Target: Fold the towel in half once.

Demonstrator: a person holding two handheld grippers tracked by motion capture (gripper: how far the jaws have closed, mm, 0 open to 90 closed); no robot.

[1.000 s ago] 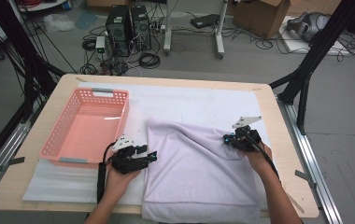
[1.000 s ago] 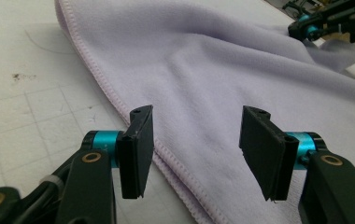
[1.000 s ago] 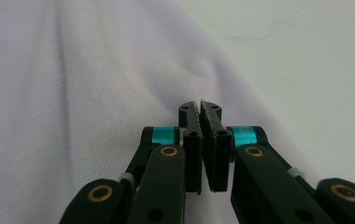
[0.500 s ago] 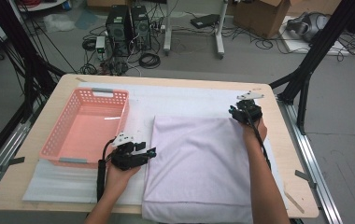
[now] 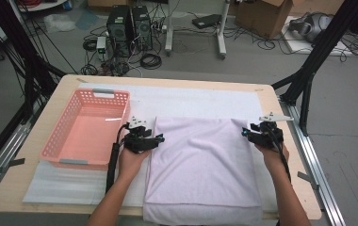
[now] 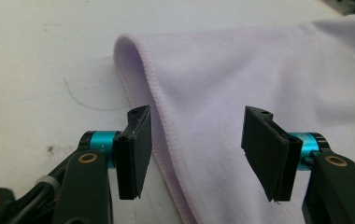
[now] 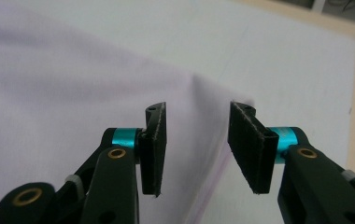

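A towel point(image 5: 203, 165) lies flat on a mat point(image 5: 191, 101) that covers the middle of the tabletop point(image 5: 64, 87), its near edge at the tabletop's front. A basket point(image 5: 85, 129) sits on the mat to the towel's left, well apart from it. Between basket and towel, the left gripper point(image 5: 158, 138) is at the towel's left edge, jaws astride the hem. The right gripper point(image 5: 244, 133) is at the towel's far right corner; its jaws seem to hang just over the cloth, though blur hides any contact. Behind the tabletop, computer towers point(image 5: 130, 23) stand on the floor.
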